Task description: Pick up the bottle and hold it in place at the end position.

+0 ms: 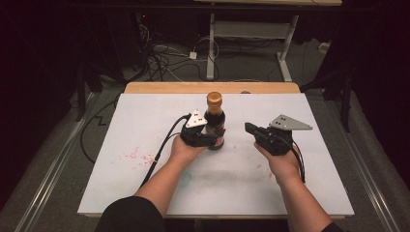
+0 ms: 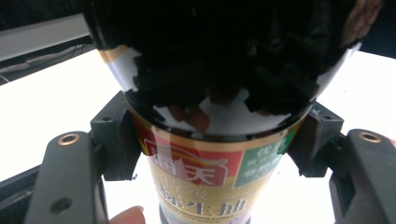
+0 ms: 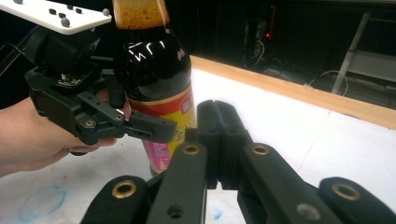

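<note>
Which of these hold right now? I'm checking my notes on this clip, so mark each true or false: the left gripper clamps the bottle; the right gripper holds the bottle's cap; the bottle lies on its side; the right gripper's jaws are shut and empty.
1. The left gripper clamps the bottle: true, its pads press the labelled body from both sides.
2. The right gripper holds the cap: false, it is apart from the bottle, and the cap sits on the neck.
3. The bottle lies on its side: false, it stands upright on the table.
4. The right gripper's jaws are shut and empty: true.
</note>
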Motion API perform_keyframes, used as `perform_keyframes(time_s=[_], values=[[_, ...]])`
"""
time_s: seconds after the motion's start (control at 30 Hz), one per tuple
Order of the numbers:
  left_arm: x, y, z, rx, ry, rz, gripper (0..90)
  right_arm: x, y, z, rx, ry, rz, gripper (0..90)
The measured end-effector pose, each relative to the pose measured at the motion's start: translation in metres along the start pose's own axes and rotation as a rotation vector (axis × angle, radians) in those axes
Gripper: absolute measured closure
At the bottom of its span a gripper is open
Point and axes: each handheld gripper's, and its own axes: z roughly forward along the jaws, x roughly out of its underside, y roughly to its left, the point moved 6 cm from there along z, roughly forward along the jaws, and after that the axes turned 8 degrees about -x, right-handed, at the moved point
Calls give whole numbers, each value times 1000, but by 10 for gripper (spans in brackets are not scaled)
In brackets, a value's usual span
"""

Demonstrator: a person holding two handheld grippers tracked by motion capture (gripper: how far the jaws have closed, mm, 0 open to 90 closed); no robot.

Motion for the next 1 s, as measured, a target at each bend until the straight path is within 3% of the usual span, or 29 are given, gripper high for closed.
perform_keyframes(time_s=[0.07,0.1,0.13,0.2,0.23,0.27,0.3,0.33,0.4,0.43,0.47,0.5,0.53,0.57,0.6,0.63,0.77,0.8,0.83,0.87,0.9,0.93,1.0], values=[[2,-1,1,-1,-8,10,287,-3,1,2,-5,3,-2,900],[5,1,-3,11,28,82,287,-3,1,2,-5,3,-2,900],[6,1,-3,9,27,91,286,-5,3,4,-8,6,-6,900],[6,1,-2,11,13,77,288,-10,5,6,-12,9,-22,900],[4,-1,0,5,-30,12,288,-13,7,7,-13,9,-26,900],[3,-1,1,8,-35,3,289,-21,9,9,-20,12,-35,900],[3,-1,1,9,-37,3,289,-21,9,9,-20,12,-35,900],[7,3,-2,18,8,74,289,-24,10,10,-23,13,-40,900],[7,3,-3,19,6,74,289,-34,14,13,-32,12,-55,900],[4,0,1,12,-48,-1,290,-37,15,15,-36,13,-58,900],[7,4,-3,23,-1,69,290,-40,16,16,-38,15,-64,900],[7,4,-3,22,4,77,289,-42,18,18,-41,16,-64,900],[7,4,-3,22,-1,69,289,-44,19,19,-44,15,-64,900],[4,0,1,14,-50,-4,290,-45,19,21,-46,20,-65,900],[7,4,-3,24,-2,66,289,-47,20,22,-49,21,-69,900],[4,0,0,15,-52,-9,289,-48,21,23,-51,21,-69,900],[4,0,0,14,-54,-11,289,-53,24,27,-62,26,-66,900],[7,3,-3,24,-7,55,290,-55,25,28,-67,25,-68,900],[4,0,0,15,-52,-15,290,-56,26,28,-68,26,-67,900],[7,3,-3,25,-10,50,290,-57,27,28,-69,26,-73,900],[7,3,-3,25,-10,50,290,-57,27,28,-69,26,-73,900],[4,0,0,14,-53,-14,290,-59,28,28,-72,27,-75,900],[4,0,0,14,-53,-13,290,-61,29,29,-77,21,-85,900]])
